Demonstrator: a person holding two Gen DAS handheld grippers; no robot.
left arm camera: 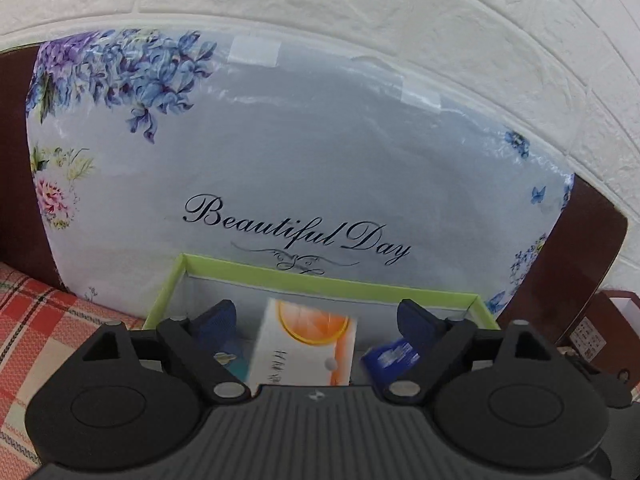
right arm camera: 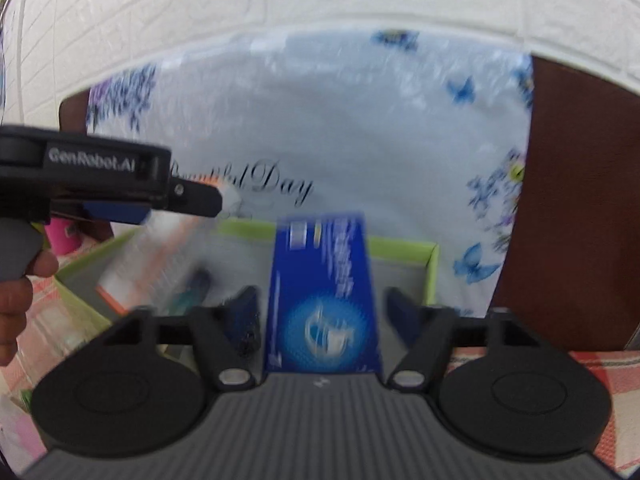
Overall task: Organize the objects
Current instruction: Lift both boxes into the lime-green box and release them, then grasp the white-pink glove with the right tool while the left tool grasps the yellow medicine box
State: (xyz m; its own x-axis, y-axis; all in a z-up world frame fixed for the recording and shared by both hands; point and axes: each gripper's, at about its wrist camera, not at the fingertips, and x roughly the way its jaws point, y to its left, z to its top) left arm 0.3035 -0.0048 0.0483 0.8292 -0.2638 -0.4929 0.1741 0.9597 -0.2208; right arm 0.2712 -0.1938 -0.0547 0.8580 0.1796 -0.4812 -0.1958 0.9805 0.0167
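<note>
Between the left gripper's (left arm camera: 316, 320) dark blue pads sits a white box (left arm camera: 304, 344) printed with an orange slice. A deep blue box (right arm camera: 324, 296) with a bright blue circle lies between the right gripper's (right arm camera: 320, 308) fingers. Past both: a lime-green tray rim (left arm camera: 320, 276), a grey pillow (left arm camera: 320, 160) with purple-blue flowers, and red-checked cloth (left arm camera: 32, 320).

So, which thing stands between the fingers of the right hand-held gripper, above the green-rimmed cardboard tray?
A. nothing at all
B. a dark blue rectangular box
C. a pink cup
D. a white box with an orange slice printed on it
B: in the right wrist view the dark blue rectangular box stands between the fingers of the right hand-held gripper, in front of the green-rimmed cardboard tray.
</note>
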